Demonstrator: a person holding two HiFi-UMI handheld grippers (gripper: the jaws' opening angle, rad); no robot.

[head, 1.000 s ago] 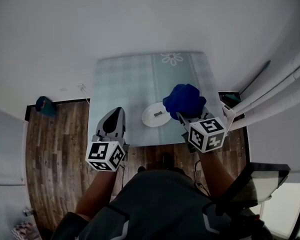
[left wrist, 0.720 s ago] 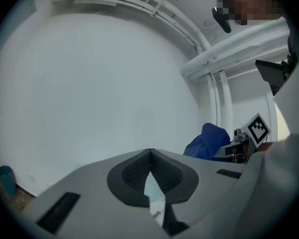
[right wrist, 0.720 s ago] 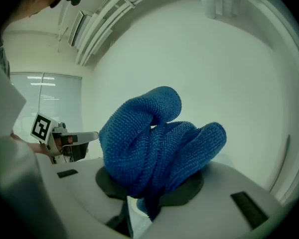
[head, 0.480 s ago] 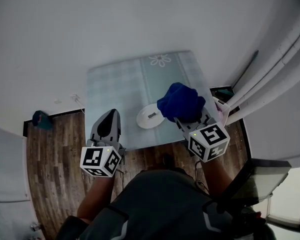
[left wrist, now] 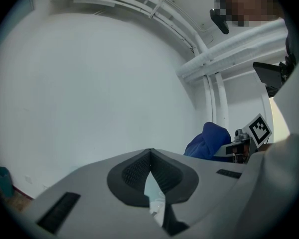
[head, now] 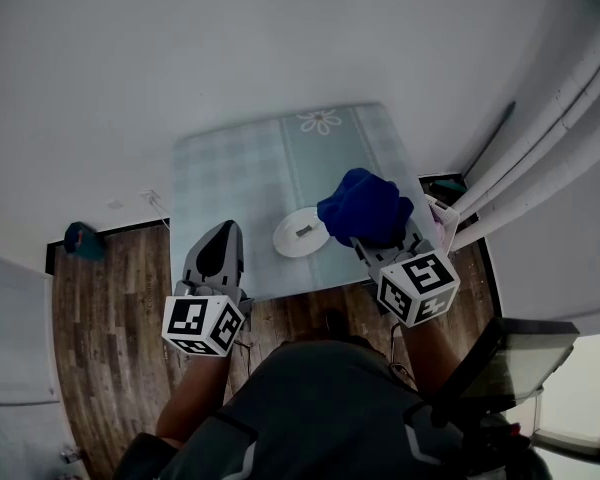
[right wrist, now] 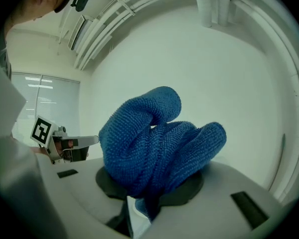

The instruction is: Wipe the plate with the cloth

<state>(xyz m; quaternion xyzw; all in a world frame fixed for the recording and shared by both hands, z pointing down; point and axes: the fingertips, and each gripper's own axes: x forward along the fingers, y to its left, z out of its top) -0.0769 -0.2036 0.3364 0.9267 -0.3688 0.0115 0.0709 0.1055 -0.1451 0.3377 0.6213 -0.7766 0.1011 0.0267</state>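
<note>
Pale checked table (head: 240,168) holds a white plate (head: 298,236); the right gripper (right wrist: 139,208) clamps the blue cloth (head: 363,206), still hovering just right of it. The left gripper (left wrist: 149,156) is closed, empty. Wiping looks unstarted.

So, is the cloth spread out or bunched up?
Bunched up: the cloth bulges in thick folds above the right gripper, whose jaws are clamped on it.

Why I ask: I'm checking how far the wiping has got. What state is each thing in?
left tongs: shut, empty.
right tongs: shut on the cloth.
cloth: bunched up, gripped at its lower end.
plate: flat on the table, a small dark mark on it.
</note>
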